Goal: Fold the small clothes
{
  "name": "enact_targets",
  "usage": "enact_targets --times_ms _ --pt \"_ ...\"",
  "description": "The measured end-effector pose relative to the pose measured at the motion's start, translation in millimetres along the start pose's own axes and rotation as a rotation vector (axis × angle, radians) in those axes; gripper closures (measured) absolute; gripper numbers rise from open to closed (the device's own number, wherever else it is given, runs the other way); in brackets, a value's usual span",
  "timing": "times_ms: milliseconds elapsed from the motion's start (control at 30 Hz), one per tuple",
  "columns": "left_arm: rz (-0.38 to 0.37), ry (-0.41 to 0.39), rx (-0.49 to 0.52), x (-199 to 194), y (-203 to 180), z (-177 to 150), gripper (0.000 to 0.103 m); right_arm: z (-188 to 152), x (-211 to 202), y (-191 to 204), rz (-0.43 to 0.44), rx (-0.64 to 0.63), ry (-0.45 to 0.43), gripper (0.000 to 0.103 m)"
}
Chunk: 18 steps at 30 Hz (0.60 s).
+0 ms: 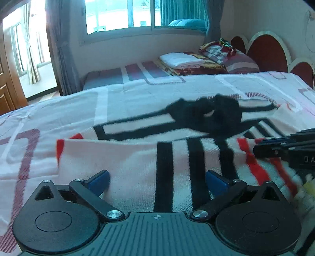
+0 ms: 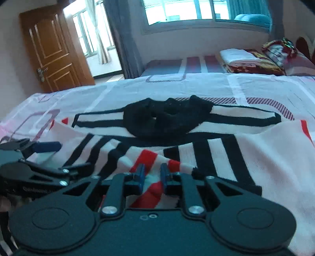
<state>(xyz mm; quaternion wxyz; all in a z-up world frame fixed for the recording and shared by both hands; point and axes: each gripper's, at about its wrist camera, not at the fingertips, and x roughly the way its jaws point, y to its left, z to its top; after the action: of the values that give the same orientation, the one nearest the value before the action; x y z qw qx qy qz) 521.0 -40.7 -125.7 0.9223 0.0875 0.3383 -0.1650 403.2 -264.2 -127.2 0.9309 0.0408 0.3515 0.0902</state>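
A white knitted garment (image 1: 128, 157) with black and red stripes lies spread on the bed, its black collar (image 1: 206, 116) bunched at the far side. My left gripper (image 1: 157, 179) hovers over the near edge with its blue pads wide apart and nothing between them. It appears in the right wrist view as the left gripper (image 2: 65, 157), low at the left. My right gripper (image 2: 152, 174) has its pads a narrow gap apart, with a raised fold of the garment (image 2: 265, 157) pinched between them. It enters the left wrist view as the right gripper (image 1: 258, 147), from the right.
The patterned bed sheet (image 1: 59, 110) stretches to the left and beyond the garment. Folded bedding (image 1: 183, 61) and a pillow (image 1: 240, 63) sit at the far end by the red headboard (image 1: 265, 53). A wooden door (image 2: 53, 51) and a window (image 2: 196, 9) stand behind.
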Motion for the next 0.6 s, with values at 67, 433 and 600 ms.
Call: enact_targets --times_ms 67,433,600 --pt "-0.026 -0.029 -0.030 -2.5 -2.5 6.4 0.000 2.6 -13.8 -3.7 -0.007 0.026 -0.053 0.080" --pt "0.059 0.001 -0.031 2.1 32.4 5.3 0.000 3.2 2.5 -16.5 -0.004 -0.042 -0.020 0.091" --pt "0.090 0.019 -0.048 28.0 62.8 25.5 0.000 15.4 -0.3 -23.1 -0.037 0.019 -0.072 0.082"
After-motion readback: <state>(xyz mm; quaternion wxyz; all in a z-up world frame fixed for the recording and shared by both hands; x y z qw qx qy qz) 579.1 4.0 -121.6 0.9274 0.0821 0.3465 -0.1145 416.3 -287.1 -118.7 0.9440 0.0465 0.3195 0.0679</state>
